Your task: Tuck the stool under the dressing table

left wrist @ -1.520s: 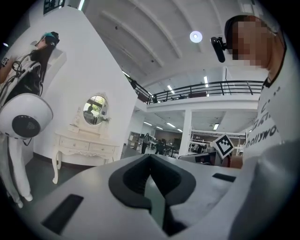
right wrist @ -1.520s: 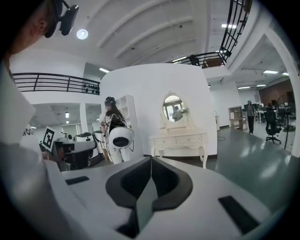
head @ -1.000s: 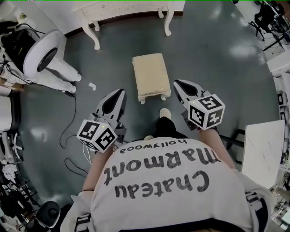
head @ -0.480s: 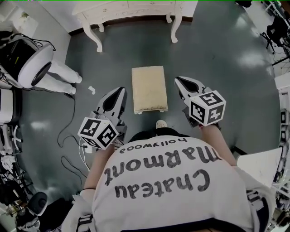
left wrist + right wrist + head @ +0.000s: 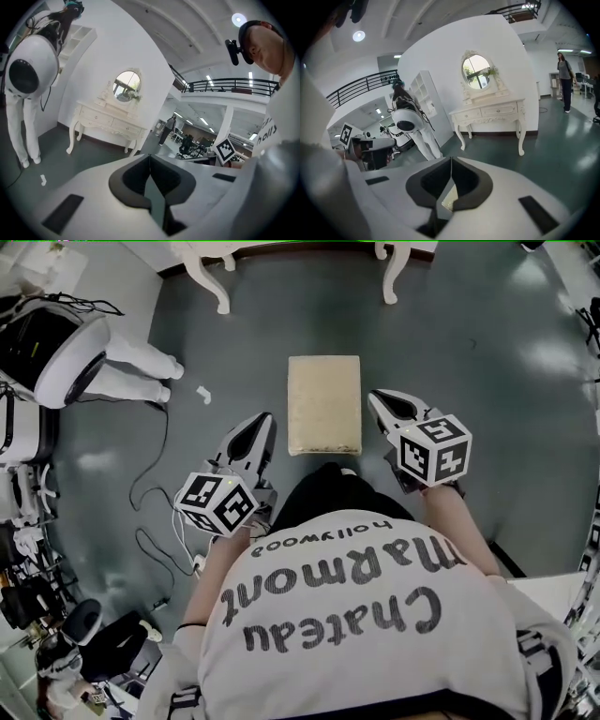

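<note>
Two grippers, each with jaws pressed together and empty, flank the stool (image 5: 323, 404): the left gripper (image 5: 265, 420) near its left edge, the right gripper (image 5: 378, 399) near its right. The stool stands on the floor, short of the dressing table (image 5: 217, 292). We judge that an even push from both sides would keep it straight between the legs. Only the gripper views show the table's mirror (image 5: 477, 70); only the head view shows the stool whole.

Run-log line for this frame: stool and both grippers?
stool: on floor, short of dressing table | left gripper: shut, empty, left of stool | right gripper: shut, empty, right of stool
</note>
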Motion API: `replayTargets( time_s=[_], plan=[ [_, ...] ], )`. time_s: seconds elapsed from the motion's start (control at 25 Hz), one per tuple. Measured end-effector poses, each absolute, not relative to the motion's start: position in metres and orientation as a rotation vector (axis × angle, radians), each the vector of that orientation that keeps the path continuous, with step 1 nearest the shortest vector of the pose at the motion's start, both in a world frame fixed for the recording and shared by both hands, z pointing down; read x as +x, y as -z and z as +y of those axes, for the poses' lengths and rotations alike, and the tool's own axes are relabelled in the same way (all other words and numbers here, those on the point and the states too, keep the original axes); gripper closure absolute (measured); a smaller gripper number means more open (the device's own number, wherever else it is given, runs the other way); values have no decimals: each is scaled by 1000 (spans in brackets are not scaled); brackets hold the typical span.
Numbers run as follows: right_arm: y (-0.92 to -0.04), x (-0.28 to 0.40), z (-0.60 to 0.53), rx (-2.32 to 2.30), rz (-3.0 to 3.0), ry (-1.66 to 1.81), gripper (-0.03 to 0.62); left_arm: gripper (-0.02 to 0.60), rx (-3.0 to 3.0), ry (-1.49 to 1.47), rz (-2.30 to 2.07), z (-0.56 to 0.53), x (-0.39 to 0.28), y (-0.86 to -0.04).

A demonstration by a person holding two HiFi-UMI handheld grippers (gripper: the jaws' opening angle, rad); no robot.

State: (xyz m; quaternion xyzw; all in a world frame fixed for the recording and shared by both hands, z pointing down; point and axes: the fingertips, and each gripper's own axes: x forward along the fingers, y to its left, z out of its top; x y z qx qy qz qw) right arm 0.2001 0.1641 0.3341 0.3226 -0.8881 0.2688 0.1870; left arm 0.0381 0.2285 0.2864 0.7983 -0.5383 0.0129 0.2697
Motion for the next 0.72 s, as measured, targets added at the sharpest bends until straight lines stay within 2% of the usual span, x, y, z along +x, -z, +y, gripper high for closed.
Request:
replayTargets(
  time_s=[0.28,0.72],
  plan=[
    [-422,172,160,823,-2360,-904,571,557,2021,-195,-1375,217,22,-376],
    [-617,174,199,835,-1974,-1126,571,557,1735,-594,-1155,234,-27,-593]
  ],
)
